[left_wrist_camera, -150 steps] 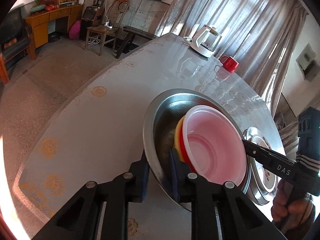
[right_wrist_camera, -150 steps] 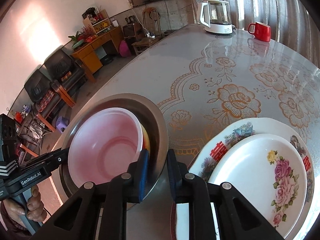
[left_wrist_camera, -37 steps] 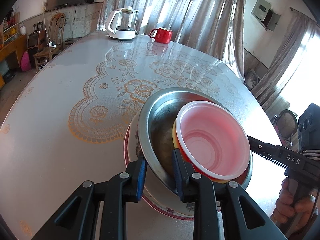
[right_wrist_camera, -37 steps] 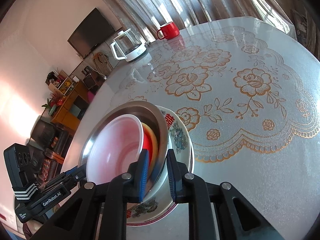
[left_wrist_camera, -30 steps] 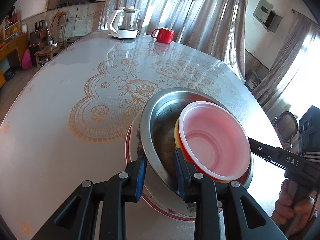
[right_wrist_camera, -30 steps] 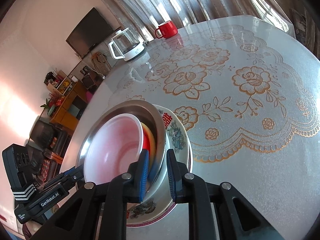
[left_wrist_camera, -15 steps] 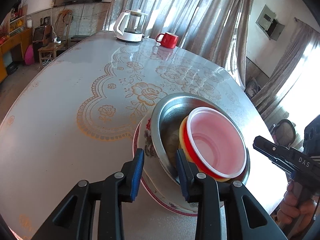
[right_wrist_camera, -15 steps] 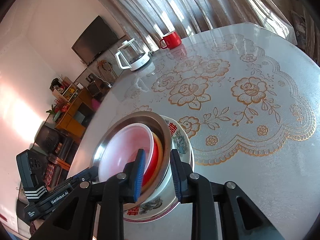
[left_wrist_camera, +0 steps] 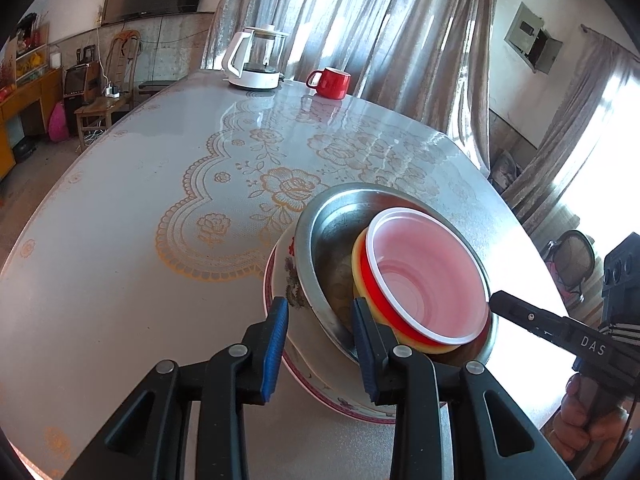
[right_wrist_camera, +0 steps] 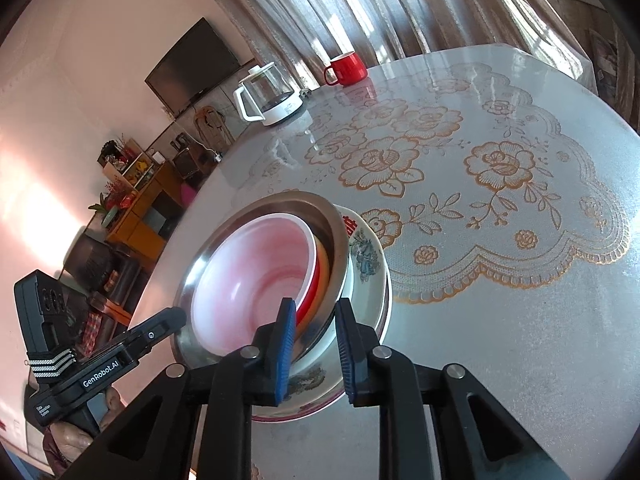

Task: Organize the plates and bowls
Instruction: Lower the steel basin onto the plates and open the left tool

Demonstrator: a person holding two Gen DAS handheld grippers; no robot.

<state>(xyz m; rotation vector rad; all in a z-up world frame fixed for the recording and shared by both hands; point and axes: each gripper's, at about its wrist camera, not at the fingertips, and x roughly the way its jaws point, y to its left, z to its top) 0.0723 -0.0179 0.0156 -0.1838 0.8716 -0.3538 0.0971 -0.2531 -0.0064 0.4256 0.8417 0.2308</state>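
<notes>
A round bench with a gold floral pattern carries the whole stack near its edge: flowered plates at the bottom, a steel basin on them, and a yellow bowl, a red bowl and a pink bowl nested inside. The left tool is released, its blue pads straddling the basin's near rim without pressing. At the opposite rim the right tool has just been closing, rim between its pads, yet a gap remains.
</notes>
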